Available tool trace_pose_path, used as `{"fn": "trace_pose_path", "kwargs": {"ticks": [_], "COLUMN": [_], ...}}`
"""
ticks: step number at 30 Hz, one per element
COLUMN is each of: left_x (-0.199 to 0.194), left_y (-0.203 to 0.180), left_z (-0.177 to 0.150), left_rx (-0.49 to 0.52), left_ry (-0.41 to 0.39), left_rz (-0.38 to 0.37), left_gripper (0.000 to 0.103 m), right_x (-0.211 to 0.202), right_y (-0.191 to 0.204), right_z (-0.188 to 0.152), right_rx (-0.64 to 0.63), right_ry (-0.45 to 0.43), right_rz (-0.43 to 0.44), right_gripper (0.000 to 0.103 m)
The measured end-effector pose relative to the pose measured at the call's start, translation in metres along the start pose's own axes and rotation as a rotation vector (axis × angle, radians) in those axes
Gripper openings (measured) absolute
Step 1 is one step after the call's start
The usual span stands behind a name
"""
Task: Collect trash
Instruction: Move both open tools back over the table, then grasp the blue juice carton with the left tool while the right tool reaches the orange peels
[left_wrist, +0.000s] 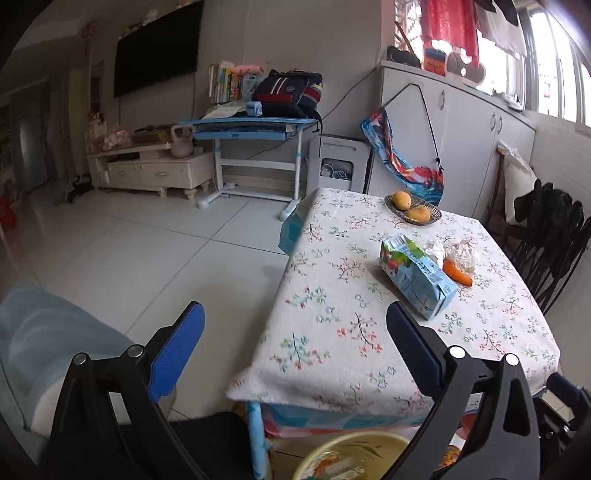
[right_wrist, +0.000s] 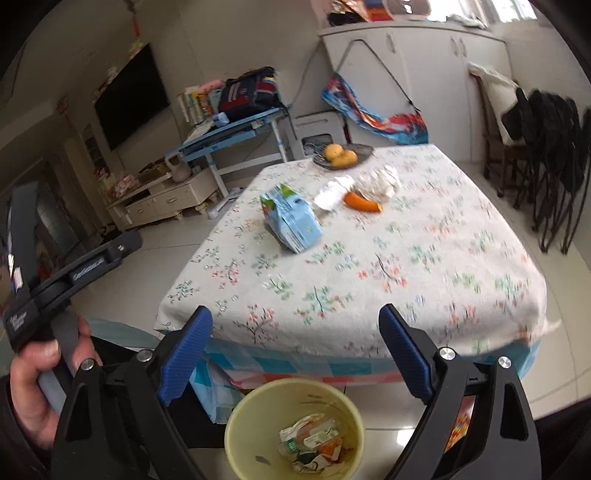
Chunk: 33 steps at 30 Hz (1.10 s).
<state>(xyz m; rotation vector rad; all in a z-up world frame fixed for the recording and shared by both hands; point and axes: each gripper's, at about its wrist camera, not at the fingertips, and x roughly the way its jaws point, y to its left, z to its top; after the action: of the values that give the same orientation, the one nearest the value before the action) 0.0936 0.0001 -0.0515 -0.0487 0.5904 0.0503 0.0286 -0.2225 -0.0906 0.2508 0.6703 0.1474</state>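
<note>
My left gripper (left_wrist: 295, 325) tilts down toward the near edge of the table (left_wrist: 332, 354), its blue pads spread as wide as they go with nothing between them. In the right wrist view my left hand (right_wrist: 40, 384) shows at the far left, fingers wrapped round that gripper's handle. My right gripper (right_wrist: 295, 325) also points down, jaws wide apart and empty, over the yellow bin (right_wrist: 236, 424) on the floor just before the table; wrappers and scraps (right_wrist: 314, 443) lie in its bottom.

On the flowered cloth, a pale blue carton (right_wrist: 291, 218) lies on its side left of centre. Just to its right sits crumpled white paper (right_wrist: 336, 192), then an orange carrot (right_wrist: 362, 202) touching a crinkled plastic wrapper (right_wrist: 380, 181). Farther back, a dark dish (right_wrist: 343, 155) holds two yellow fruits.

Across the room: a dark television (left_wrist: 159, 48) on the left wall, a low cream cabinet (left_wrist: 151, 170), a blue desk (left_wrist: 251, 125) bearing a backpack, white cupboards (left_wrist: 461, 122), and black folding chairs (left_wrist: 554, 236) at right.
</note>
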Motion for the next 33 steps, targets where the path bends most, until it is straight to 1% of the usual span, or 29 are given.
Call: {"fn": "trace_pose_path", "kwargs": {"ticks": [4, 7, 10, 12, 15, 19, 24, 29, 33], "left_x": [0.007, 0.016, 0.028, 0.036, 0.049, 0.056, 0.067, 0.083, 0.098], "left_y": [0.003, 0.008, 0.019, 0.027, 0.036, 0.038, 0.024, 0.0, -0.024], "left_z": [0.02, 0.032, 0.038, 0.037, 0.032, 0.028, 0.025, 0.034, 0.041], "left_rx": [0.02, 0.02, -0.017, -0.063, -0.133, -0.157, -0.133, -0.093, -0.067], "left_ry": [-0.024, -0.022, 0.006, 0.032, 0.095, 0.118, 0.149, 0.159, 0.184], "left_rz": [0.01, 0.034, 0.045, 0.048, 0.031, 0.03, -0.004, -0.042, -0.095], "left_gripper": [0.096, 0.096, 0.096, 0.096, 0.096, 0.096, 0.096, 0.096, 0.096], "right_x": [0.008, 0.012, 0.019, 0.025, 0.037, 0.057, 0.082, 0.103, 0.119], "right_y": [0.0, -0.003, -0.007, -0.01, -0.013, -0.009, -0.009, -0.027, -0.051], "right_z": [0.014, 0.024, 0.036, 0.04, 0.043, 0.046, 0.061, 0.083, 0.098], "right_rx": [-0.05, -0.081, -0.108, -0.117, -0.114, -0.127, -0.11, -0.099, -0.083], "right_ry": [0.014, 0.018, 0.026, 0.039, 0.063, 0.094, 0.118, 0.142, 0.158], "right_rz": [-0.002, -0.008, -0.015, -0.018, -0.005, 0.012, 0.025, -0.057, -0.106], "right_gripper": [0.088, 0.088, 0.088, 0.088, 0.088, 0.088, 0.088, 0.088, 0.087]}}
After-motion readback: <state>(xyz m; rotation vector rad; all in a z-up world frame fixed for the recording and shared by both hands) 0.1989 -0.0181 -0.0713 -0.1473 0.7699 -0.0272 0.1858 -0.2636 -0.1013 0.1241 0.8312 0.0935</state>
